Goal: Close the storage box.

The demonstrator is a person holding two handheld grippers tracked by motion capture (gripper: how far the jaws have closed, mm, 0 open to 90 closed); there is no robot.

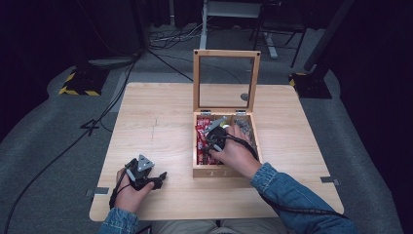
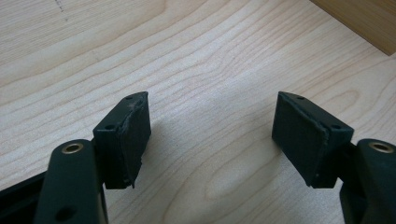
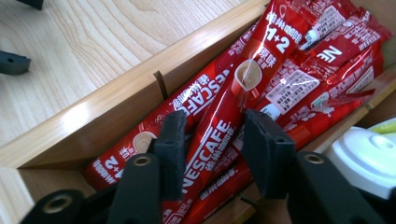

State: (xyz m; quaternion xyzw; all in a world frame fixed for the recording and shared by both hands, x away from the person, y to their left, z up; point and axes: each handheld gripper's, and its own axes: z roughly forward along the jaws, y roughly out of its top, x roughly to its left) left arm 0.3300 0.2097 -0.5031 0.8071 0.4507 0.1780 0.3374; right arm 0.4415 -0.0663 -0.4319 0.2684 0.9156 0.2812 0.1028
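My right hand (image 1: pixel 233 148) reaches forward into the open wooden box (image 1: pixel 226 170) on the desk (image 1: pixel 160 122), its gripper (image 3: pixel 212 140) tipped down among the red coffee sticks (image 3: pixel 285 79). Its fingers (image 3: pixel 173 144) straddle one stick (image 3: pixel 219 126) that stands tilted above the rest, touching or nearly touching it; I cannot tell if they grip. My left gripper (image 2: pixel 212 135) rests low near the desk's front edge, left of the box, fingers (image 2: pixel 128 135) released wide.

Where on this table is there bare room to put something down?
The table is bare left of the wooden box, beyond the left gripper, and in a narrower strip to the box's right. The box's left compartment is crowded with red coffee sachets, where the right gripper works.
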